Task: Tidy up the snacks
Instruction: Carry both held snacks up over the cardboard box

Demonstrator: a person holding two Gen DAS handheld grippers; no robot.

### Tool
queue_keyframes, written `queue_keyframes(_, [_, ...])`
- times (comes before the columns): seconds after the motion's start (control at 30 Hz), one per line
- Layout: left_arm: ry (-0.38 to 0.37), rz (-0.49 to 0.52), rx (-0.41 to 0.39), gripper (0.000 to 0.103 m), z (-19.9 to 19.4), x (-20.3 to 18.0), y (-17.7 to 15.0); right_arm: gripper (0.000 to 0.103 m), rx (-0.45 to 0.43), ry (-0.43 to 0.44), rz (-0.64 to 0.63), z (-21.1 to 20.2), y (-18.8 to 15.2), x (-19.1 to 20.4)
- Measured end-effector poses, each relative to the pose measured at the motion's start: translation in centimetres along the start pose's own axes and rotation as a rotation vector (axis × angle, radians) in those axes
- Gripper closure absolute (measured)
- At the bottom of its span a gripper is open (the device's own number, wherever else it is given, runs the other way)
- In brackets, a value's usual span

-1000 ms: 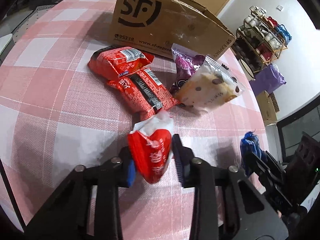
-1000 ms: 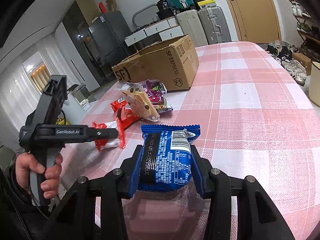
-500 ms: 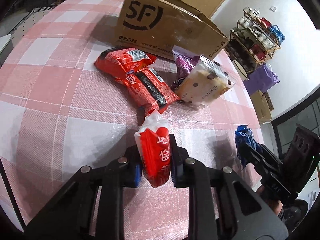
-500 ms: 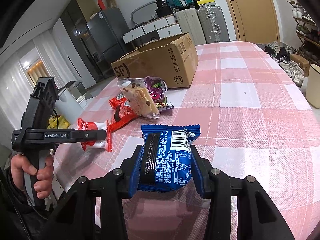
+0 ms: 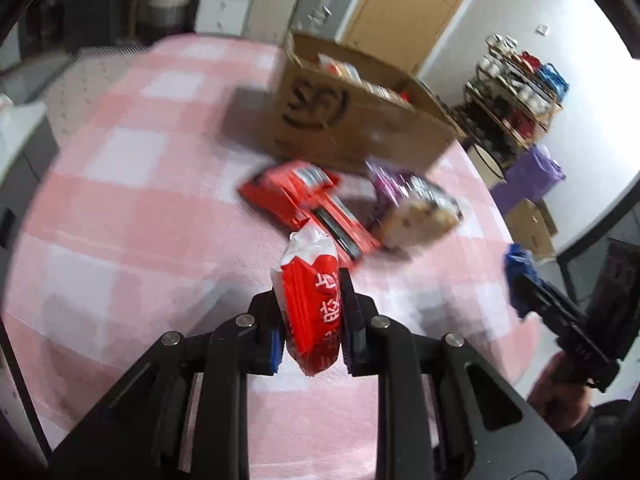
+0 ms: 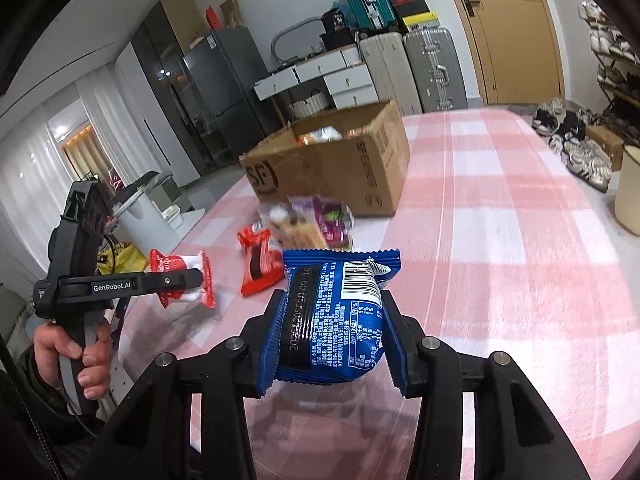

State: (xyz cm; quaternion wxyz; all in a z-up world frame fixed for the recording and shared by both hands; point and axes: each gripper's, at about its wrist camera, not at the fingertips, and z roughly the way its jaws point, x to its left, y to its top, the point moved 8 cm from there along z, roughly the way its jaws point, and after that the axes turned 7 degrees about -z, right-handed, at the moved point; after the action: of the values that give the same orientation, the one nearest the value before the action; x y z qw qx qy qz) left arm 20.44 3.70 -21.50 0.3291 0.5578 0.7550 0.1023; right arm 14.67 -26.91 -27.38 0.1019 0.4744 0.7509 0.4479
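Snack packets (image 6: 324, 134) inside open cardboard box (image 6: 340, 168)

1. The left gripper (image 5: 311, 312) has its jaws clamped on a red-and-white snack packet (image 5: 312, 300), held above the pink checked tabletop (image 5: 140, 220).
2. Beyond it lie red packets (image 5: 296, 196) and a purple packet (image 5: 390, 182) beside an open cardboard box (image 5: 352, 128).
3. At far right, the right gripper (image 5: 520, 292) holds a blue packet (image 5: 518, 270).
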Motion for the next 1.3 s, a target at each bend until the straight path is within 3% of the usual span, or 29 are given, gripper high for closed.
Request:
queue_keyframes(0.27, [0.059, 0.076, -0.131, 0.084, -3.8, 0.5, 4.6, 0.058, -0.051, -0.002, -0.014, -1.2, 3.9, -0.3])
queue_keyframes(0.57, [0.055, 0.173, -0.18, 0.084, -5.5, -1.7, 8.9, 0.058, -0.106, -0.014, -0.097, -1.9, 9.8, 0.3])
queue_keyframes(0.87, [0.024, 0.243, -0.176, 0.084, -5.6, -4.3, 13.6, 0.058, -0.156, 0.011, -0.143, -2.1, 16.1, 0.8])
queue_keyframes(1.3, [-0.057, 0.25, -0.133, 0.084, -2.3, -9.0, 19.9, 0.058, -0.163, 0.018, -0.188, 1.2, 23.6, 2.0])
